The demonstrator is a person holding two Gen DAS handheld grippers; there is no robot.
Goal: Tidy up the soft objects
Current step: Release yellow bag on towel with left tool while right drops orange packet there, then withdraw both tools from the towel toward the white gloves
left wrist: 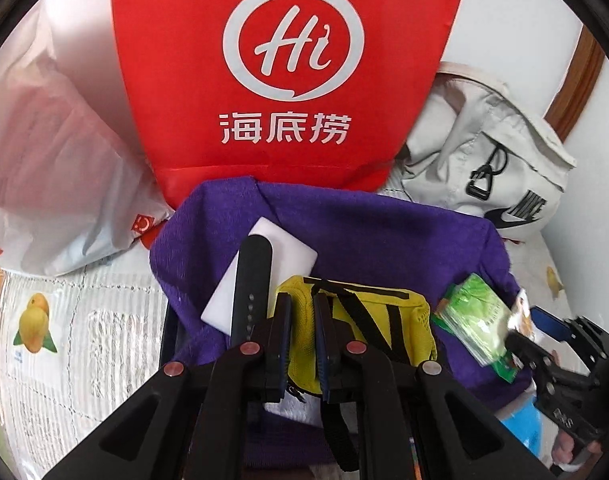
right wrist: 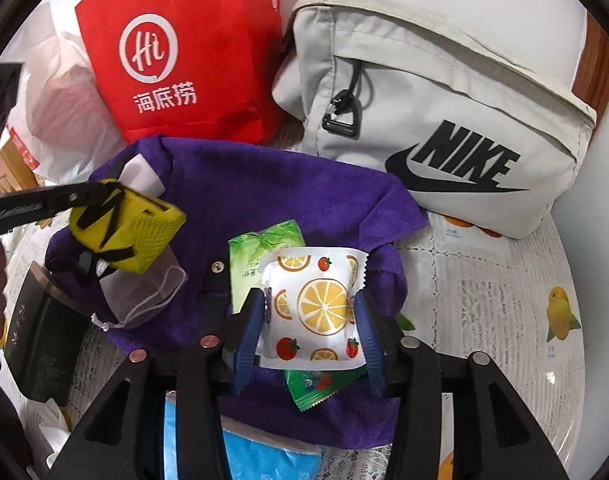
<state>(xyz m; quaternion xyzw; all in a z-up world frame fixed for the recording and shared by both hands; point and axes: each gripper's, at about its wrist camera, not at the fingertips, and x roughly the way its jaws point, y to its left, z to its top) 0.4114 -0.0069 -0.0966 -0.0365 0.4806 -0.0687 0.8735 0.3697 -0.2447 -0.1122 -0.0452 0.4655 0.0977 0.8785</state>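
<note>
My left gripper (left wrist: 302,340) is shut on a yellow mesh pouch (left wrist: 360,332) with black straps and holds it above a purple towel (left wrist: 384,232). The pouch (right wrist: 124,228) also shows at the left of the right wrist view. My right gripper (right wrist: 310,316) is shut on a white packet (right wrist: 316,308) printed with lemon slices and strawberries, above the same towel (right wrist: 264,184). A green tissue pack (right wrist: 264,248) lies under the packet, and it also shows in the left wrist view (left wrist: 476,312). A white block (left wrist: 272,264) and a black strap (left wrist: 250,280) lie on the towel.
A red non-woven bag (left wrist: 292,72) stands behind the towel, a white plastic bag (left wrist: 56,152) to its left, a grey Nike bag (right wrist: 444,120) to its right. A dark box (right wrist: 44,344), a sheer drawstring pouch (right wrist: 144,296) and blue packaging (right wrist: 264,460) lie near. Lace tablecloth (right wrist: 504,300) with fruit prints.
</note>
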